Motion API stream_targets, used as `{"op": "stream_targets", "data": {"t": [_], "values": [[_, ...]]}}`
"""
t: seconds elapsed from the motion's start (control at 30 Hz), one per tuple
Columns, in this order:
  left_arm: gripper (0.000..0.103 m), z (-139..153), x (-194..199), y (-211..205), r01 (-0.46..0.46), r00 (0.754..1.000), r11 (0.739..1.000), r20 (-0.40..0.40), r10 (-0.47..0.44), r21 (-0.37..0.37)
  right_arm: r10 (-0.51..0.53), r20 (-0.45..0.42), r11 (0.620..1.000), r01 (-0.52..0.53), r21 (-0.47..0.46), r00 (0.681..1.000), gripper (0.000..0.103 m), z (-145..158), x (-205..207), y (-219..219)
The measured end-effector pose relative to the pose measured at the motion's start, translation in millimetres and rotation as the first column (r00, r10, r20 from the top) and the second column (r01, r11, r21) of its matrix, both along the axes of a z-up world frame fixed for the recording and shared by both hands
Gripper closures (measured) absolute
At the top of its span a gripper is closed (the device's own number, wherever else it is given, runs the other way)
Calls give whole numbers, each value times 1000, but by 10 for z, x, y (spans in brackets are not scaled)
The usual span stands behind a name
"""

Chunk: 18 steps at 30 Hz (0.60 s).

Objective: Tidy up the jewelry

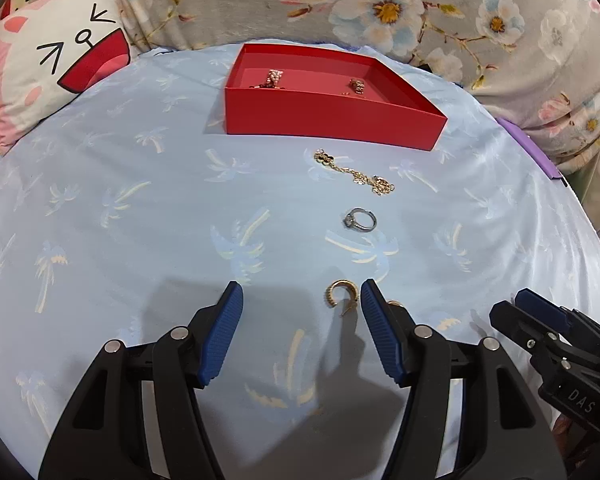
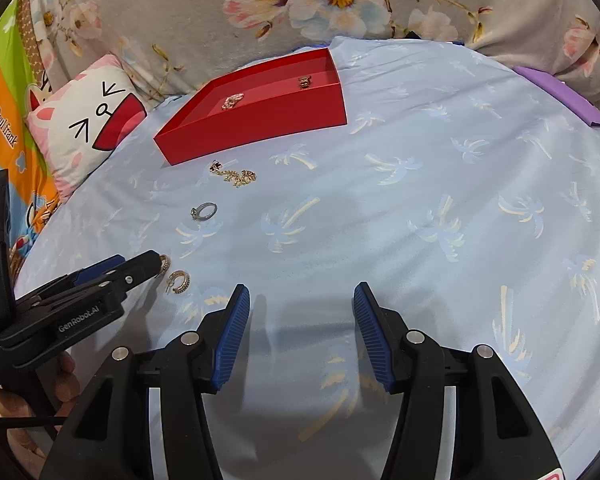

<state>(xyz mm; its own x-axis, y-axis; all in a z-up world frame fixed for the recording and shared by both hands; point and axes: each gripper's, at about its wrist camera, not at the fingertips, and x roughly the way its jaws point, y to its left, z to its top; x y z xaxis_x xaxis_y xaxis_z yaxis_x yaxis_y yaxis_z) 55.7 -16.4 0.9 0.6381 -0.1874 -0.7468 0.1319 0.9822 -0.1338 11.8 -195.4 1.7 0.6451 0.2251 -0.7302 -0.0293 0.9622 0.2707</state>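
A red tray (image 1: 332, 114) (image 2: 260, 122) sits at the back of the blue bed sheet with two small jewelry pieces (image 1: 275, 76) (image 1: 357, 86) inside. In front of it lie a gold chain bracelet (image 1: 356, 172) (image 2: 234, 176), a silver ring (image 1: 361, 220) (image 2: 204, 211) and a gold hoop earring (image 1: 340, 294) (image 2: 180, 281). A second gold hoop (image 2: 165, 263) lies by the left gripper's tip. My left gripper (image 1: 302, 296) is open, with the gold hoop just inside its right finger. My right gripper (image 2: 302, 294) is open and empty over bare sheet.
A cartoon-face pillow (image 1: 60, 60) (image 2: 88, 124) lies at the back left. A floral blanket (image 1: 420, 8) runs along the back. A purple object (image 1: 528, 144) (image 2: 560, 96) lies at the right edge of the sheet.
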Motion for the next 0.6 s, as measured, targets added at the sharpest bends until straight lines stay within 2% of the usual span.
{"op": "stream_targets", "data": {"t": [0.2,0.3,0.47,0.57,0.6], "values": [[45,-9,38,-124,14,1000,999,1,-14,47,6,1,1000,-6,4,1000,49,-3,17,5],[50,-14,41,-147,20,1000,998,2,-20,62,5,-1,1000,-5,8,1000,47,-2,27,3],[63,-15,40,-215,46,999,995,5,-47,84,5,-1,1000,-5,8,1000,44,5,35,9],[79,-13,35,-224,57,998,995,7,-58,78,5,-1,1000,-5,9,1000,44,6,35,10],[87,-13,36,-218,64,998,996,5,-64,68,5,-2,1000,-5,9,1000,44,6,34,10]]}}
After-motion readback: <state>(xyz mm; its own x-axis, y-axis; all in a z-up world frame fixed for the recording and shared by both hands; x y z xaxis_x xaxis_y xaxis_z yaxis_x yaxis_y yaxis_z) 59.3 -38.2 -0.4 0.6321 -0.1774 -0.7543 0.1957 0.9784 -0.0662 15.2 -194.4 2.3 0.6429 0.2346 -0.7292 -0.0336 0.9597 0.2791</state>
